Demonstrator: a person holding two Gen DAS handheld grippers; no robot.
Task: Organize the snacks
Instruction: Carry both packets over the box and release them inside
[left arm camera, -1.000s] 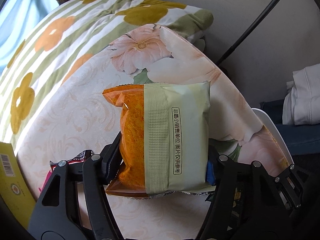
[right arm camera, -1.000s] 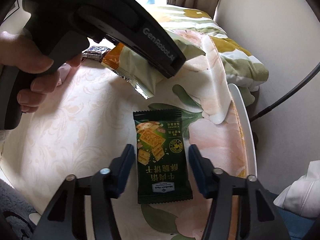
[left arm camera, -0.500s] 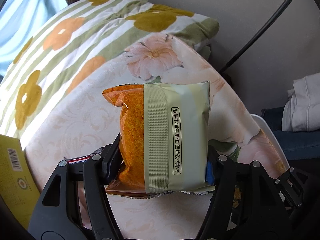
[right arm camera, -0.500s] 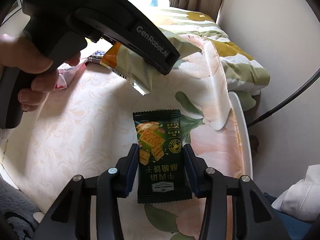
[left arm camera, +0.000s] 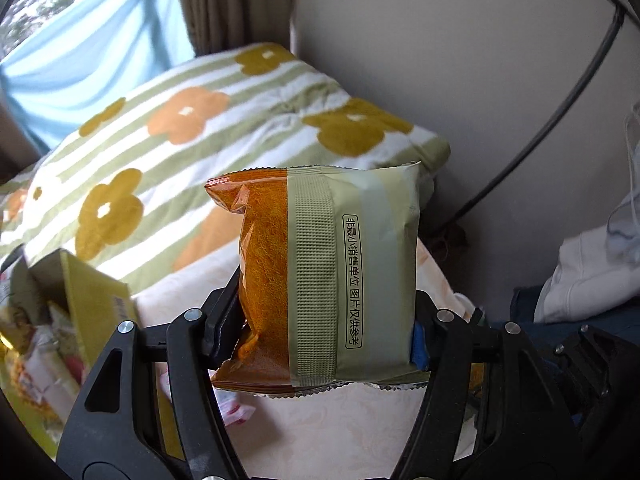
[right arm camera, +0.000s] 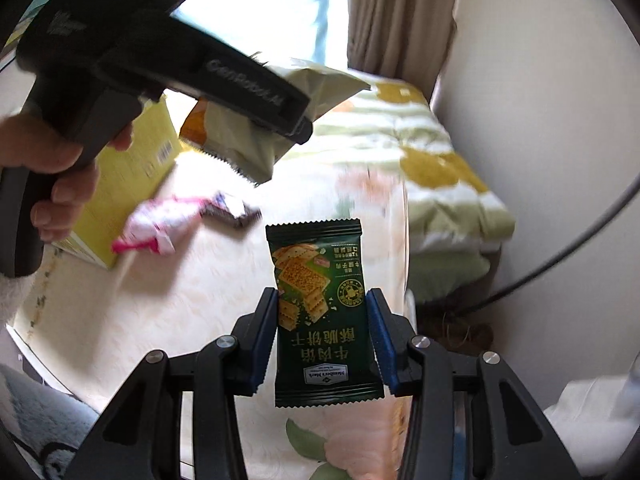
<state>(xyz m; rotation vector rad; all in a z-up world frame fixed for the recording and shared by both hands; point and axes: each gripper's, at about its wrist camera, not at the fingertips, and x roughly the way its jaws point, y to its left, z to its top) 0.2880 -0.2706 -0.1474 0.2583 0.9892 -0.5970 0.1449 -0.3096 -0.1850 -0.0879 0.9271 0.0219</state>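
Snacks are gripped in both our tools. From the left wrist, our left gripper (left arm camera: 326, 316) is clamped on the sides of an orange and pale green pouch (left arm camera: 320, 276), held above the cream bedspread (left arm camera: 340, 432), with a yellow box (left arm camera: 92, 300) at the left. From the right wrist, our right gripper (right arm camera: 322, 332) pinches a dark green cracker packet (right arm camera: 324, 312) clear of the bed; a pink wrapper (right arm camera: 160, 224) lies beside the box.

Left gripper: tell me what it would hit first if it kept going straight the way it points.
Probably the flowered blanket heaped at the far end of the bed. The left gripper, its jaws shut on the orange-and-green snack bag, aims past the bag's top at that blanket; depth is unclear, so the wall behind could come first.
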